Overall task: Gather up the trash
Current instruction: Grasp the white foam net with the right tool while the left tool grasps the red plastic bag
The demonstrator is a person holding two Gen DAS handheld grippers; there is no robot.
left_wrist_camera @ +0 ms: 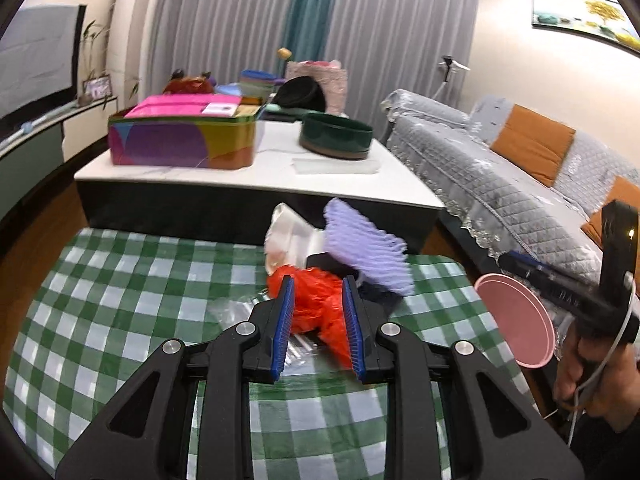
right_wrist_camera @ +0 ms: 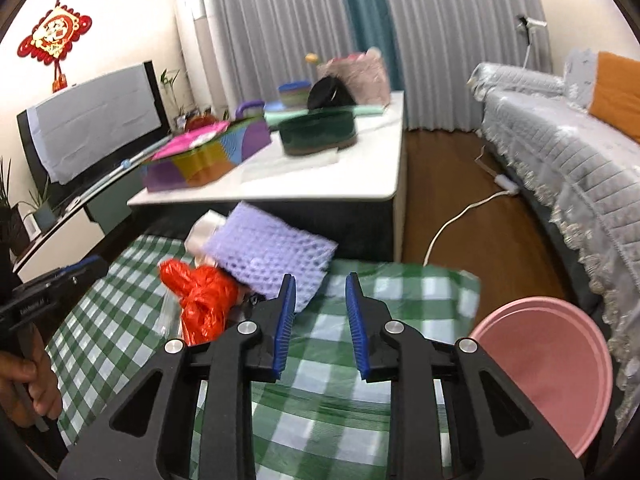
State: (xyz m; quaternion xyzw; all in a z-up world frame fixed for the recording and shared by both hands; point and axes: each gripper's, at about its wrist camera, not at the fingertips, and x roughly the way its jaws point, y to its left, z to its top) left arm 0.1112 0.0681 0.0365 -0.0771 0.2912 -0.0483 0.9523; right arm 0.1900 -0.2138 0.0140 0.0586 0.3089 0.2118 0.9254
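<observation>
A heap of trash lies on the green checked cloth [left_wrist_camera: 120, 300]: a crumpled red plastic bag [left_wrist_camera: 316, 300], a purple foam net [left_wrist_camera: 364, 244], white paper [left_wrist_camera: 288, 228] and clear plastic film [left_wrist_camera: 236, 308]. My left gripper [left_wrist_camera: 318, 284] is open, its blue pads on either side of the red bag. My right gripper [right_wrist_camera: 320, 280] is open and empty over the cloth, just right of the purple net [right_wrist_camera: 272, 256] and red bag [right_wrist_camera: 204, 300]. A pink bin [right_wrist_camera: 560, 376] stands at the right, also seen in the left view [left_wrist_camera: 516, 320].
A low white table [left_wrist_camera: 360, 184] behind the cloth holds a colourful tin box [left_wrist_camera: 184, 136], a dark green round tin [left_wrist_camera: 336, 136] and other items. A grey covered sofa [left_wrist_camera: 500, 184] runs along the right. A white cable [right_wrist_camera: 460, 216] lies on the wood floor.
</observation>
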